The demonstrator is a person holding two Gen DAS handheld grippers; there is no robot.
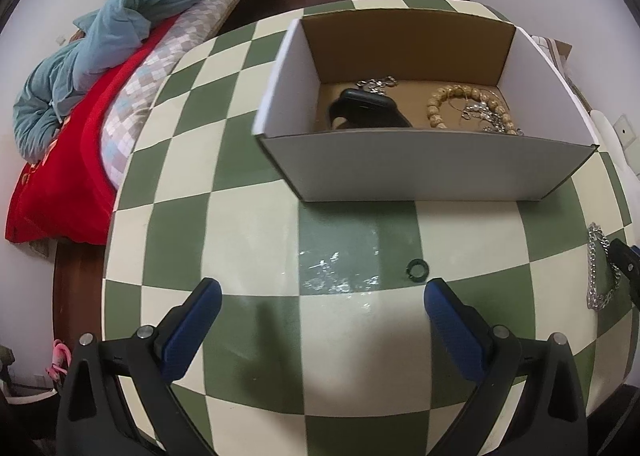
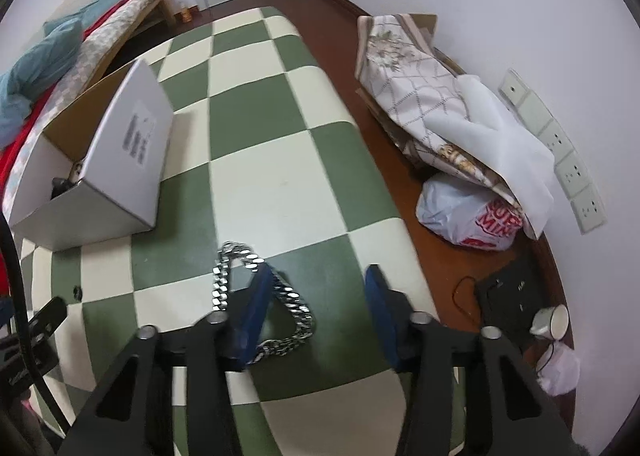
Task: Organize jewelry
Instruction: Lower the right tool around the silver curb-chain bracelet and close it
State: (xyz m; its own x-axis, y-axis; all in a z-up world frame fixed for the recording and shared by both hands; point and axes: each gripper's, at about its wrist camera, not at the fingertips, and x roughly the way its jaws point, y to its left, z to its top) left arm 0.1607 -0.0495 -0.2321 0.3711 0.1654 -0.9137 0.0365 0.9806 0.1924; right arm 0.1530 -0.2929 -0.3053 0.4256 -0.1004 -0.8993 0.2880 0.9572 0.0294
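The big green and cream checked table holds the white cardboard box, already keeping beads and chains. The thick silver chain lies looped under the half-open right gripper, one side between its fingers, not squeezed. The left gripper is wide open, empty. The chain's near end is hidden.

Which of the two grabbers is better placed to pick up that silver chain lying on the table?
The right gripper: the silver chain lies directly between its fingers. The left gripper hovers over bare checkered table, with the chain off to its side.
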